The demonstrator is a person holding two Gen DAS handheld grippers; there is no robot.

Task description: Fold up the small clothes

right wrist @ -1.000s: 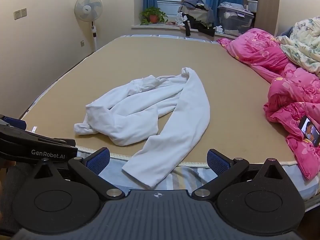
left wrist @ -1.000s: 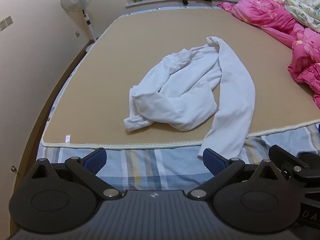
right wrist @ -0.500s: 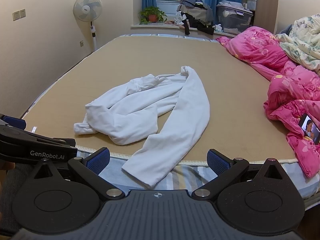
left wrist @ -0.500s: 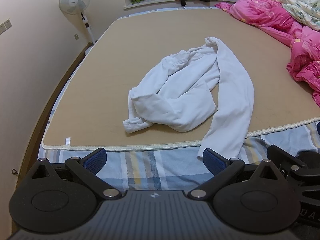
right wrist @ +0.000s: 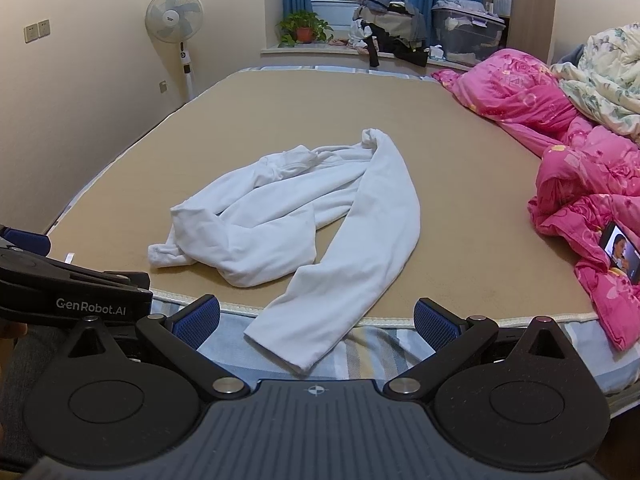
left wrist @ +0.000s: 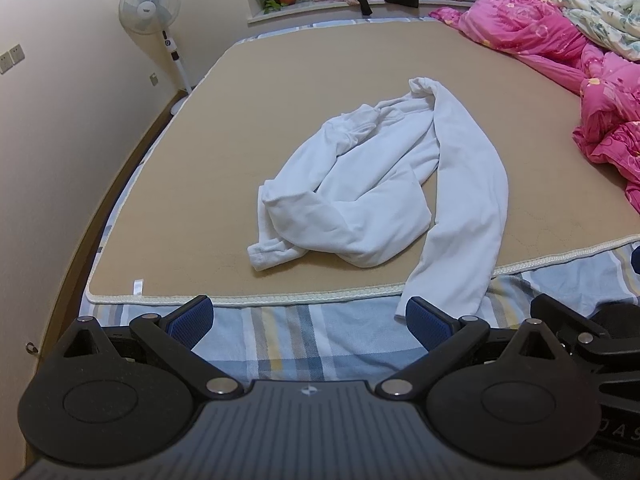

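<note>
A white long-sleeved garment (left wrist: 372,196) lies crumpled on the tan mat (left wrist: 200,160) of a bed; it also shows in the right wrist view (right wrist: 288,224). One sleeve (left wrist: 460,240) runs toward me and its cuff hangs over the mat's front edge onto the striped sheet (left wrist: 304,340). My left gripper (left wrist: 308,320) is open and empty, just short of the mat's edge, with the cuff beside its right finger. My right gripper (right wrist: 316,322) is open and empty, with the sleeve cuff (right wrist: 296,340) between its fingers but lying below them.
A pink quilt (right wrist: 580,168) is heaped along the right side of the bed, with a lit phone (right wrist: 620,250) on it. A standing fan (right wrist: 176,28) is at the left wall. A potted plant (right wrist: 304,28) and piled clothes sit on the far windowsill.
Both views have tilted up slightly, so the garment sits a little lower in frame. Both grippers stay open and the garment has not moved.
</note>
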